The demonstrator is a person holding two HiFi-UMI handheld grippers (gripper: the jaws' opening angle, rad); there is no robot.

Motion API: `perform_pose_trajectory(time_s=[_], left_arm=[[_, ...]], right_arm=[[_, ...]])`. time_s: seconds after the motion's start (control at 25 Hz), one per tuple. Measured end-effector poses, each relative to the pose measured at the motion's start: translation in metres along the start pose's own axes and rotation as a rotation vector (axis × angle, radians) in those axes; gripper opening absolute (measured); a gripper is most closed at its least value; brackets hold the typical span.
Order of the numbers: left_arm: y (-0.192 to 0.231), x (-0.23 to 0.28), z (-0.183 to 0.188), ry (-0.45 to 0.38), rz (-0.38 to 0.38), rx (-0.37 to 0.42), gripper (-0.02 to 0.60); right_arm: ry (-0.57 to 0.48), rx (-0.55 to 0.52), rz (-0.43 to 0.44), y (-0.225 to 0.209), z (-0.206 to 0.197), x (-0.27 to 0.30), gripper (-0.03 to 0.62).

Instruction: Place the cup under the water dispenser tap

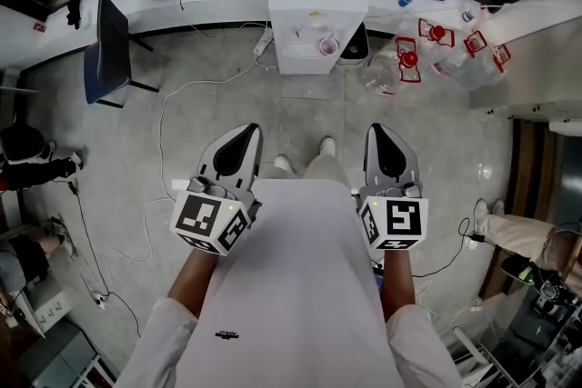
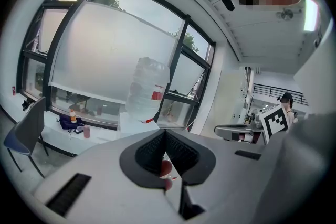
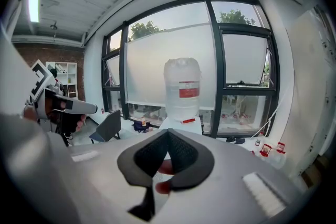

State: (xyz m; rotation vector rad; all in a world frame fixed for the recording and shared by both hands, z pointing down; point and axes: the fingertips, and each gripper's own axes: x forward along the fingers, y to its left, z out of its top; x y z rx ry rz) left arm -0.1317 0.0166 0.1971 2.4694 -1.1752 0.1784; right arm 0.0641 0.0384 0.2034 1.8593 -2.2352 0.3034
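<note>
Tools at our waist, left tool (image 1: 248, 132) and right tool (image 1: 378, 130), both closed, empty. Well ahead, the cup (image 1: 328, 45) seems to stand in the water dispenser (image 1: 307, 14) bay; any handling should keep it upright.

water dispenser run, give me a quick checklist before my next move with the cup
1. The left gripper is free: ok, jaws together with nothing between them.
2. The right gripper is free: ok, same state.
3. Jaws open for a grasp: not ok, both are shut.
4. Cup located: ok, a small pinkish cup sits at the front of the water dispenser.
5. Cup under the tap: cannot tell, the tap cannot be made out in the head view.
6. Dispenser in reach: not ok, it stands across the floor, well ahead of both grippers.
</note>
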Motion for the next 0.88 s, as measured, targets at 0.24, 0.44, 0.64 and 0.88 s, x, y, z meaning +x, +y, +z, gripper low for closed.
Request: perform_pose_trajectory(time_s=[0.24,0.44,0.64,0.88], left_arm=[[-0.002,0.0005,0.0026,0.003,-0.013,0.004,0.007],[-0.0018,-0.0026,0.0043,0.005,-0.017,-0.004,0.007],[-0.0034,-0.0015,0.0029,0.007,-0.021,-0.003,0.006],[-0.0047,-0.0037,-0.0019,0.012,-0.024,-0.005,0.006]], right_arm=[[-0.008,-0.009,-0.002,0.0004,0.0039,0.0004,0.011],[-0.008,0.002,0.002,0.0044,0.0037,0.0,0.011],[-0.01,0.001,0.007,0.0065,0.0042,-0.0002,0.011],[-0.01,0.006,0.012,0.0095,0.0023,-0.0003,0.011]])
